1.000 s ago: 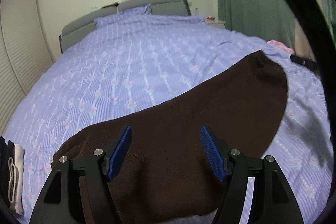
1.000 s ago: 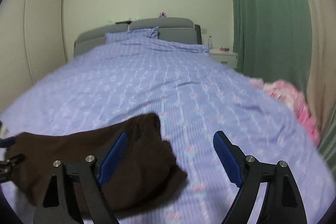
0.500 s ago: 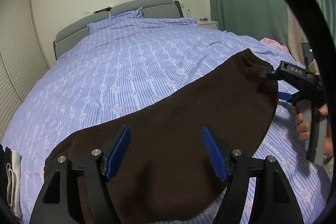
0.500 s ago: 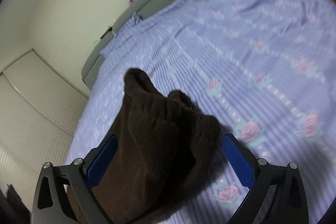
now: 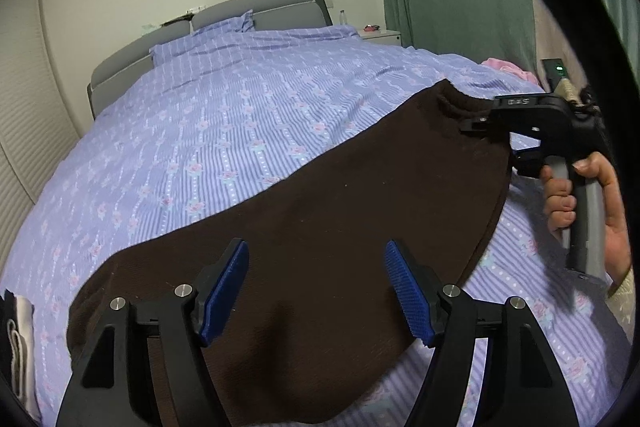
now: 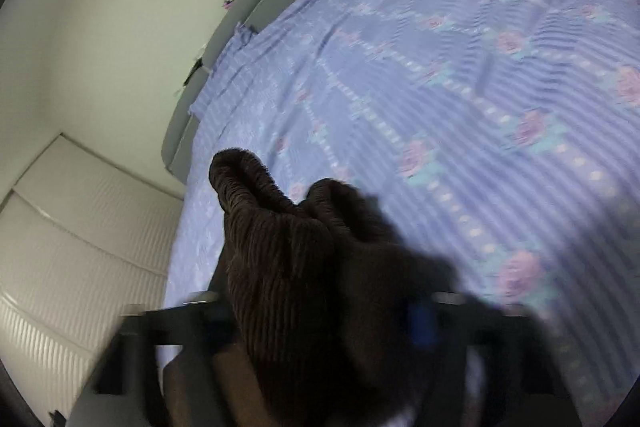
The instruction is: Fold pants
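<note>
Now brown pants (image 5: pixel 320 227) lie long-axis left-to-right on bed (image 5: pixel 240 127); right gripper (image 5: pixel 486 125) clenched on far end; left gripper (image 5: pixel 316 291) spread wide above near end.

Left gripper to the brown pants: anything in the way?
Nothing visible. The left gripper hangs with jaws open directly over the brown pants, which lie spread on the bedspread. The right gripper is at the pants' far end, well clear of the left one.
</note>
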